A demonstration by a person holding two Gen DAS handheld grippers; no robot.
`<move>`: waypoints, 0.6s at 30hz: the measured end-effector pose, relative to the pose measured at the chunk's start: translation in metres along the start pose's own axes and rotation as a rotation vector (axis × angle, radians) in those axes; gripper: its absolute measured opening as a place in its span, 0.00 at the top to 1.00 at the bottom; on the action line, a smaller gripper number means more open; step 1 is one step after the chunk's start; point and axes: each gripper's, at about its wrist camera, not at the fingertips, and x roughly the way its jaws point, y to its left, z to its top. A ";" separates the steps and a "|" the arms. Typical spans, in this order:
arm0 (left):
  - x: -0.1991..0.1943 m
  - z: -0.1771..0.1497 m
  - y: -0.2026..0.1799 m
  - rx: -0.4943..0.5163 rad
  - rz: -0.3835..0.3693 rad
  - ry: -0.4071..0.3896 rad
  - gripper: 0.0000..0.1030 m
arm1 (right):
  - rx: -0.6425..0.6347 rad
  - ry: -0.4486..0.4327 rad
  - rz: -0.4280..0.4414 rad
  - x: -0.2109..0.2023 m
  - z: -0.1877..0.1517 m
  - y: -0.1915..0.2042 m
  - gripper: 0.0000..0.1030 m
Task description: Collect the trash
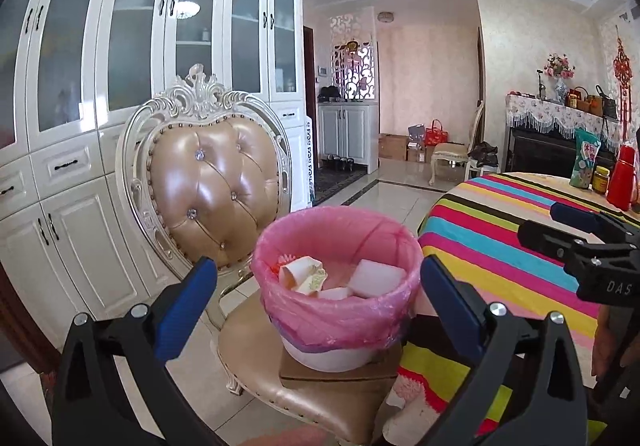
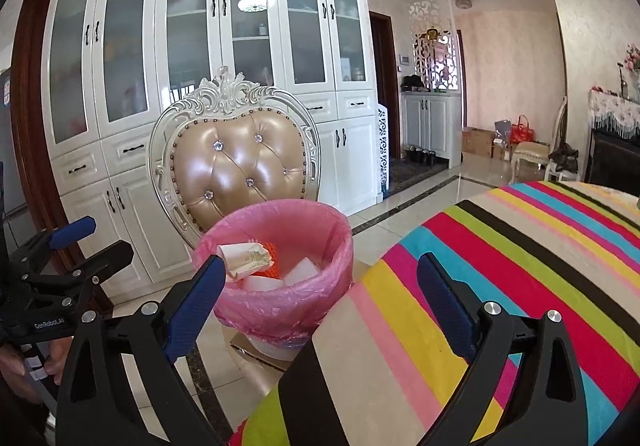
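Observation:
A white bin lined with a pink bag (image 1: pixel 340 310) (image 2: pixel 280 298) stands on a cardboard piece on the padded chair seat (image 1: pixel 260 350). Inside lie a crumpled paper cup (image 1: pixel 302 272) (image 2: pixel 244 258), white foam blocks (image 1: pixel 376 276) (image 2: pixel 300 270) and something orange. My left gripper (image 1: pixel 316 278) is open just in front of the bin, its blue fingers wide on either side of it, nothing held. My right gripper (image 2: pixel 320 278) is open too, empty, over the edge of the striped tablecloth (image 2: pixel 500 266), right of the bin. It also shows at the right of the left wrist view (image 1: pixel 580 230).
The chair's tufted heart-shaped back (image 1: pixel 212 186) rises behind the bin, white cabinets (image 1: pixel 120 86) beyond. On the striped table (image 1: pixel 500 246) stand a snack bag (image 1: pixel 585 158), a jar (image 1: pixel 600 180) and a red flask (image 1: pixel 622 182). A person's hand (image 2: pixel 24 370) holds the left gripper's handle.

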 end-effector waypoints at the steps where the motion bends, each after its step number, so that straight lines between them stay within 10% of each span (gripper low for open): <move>1: 0.000 0.000 0.000 0.000 0.000 0.001 0.04 | -0.005 -0.001 -0.004 0.000 0.000 0.001 0.12; 18: 0.004 -0.002 0.005 -0.005 0.025 0.016 0.04 | -0.020 -0.001 -0.008 0.000 0.000 0.005 0.12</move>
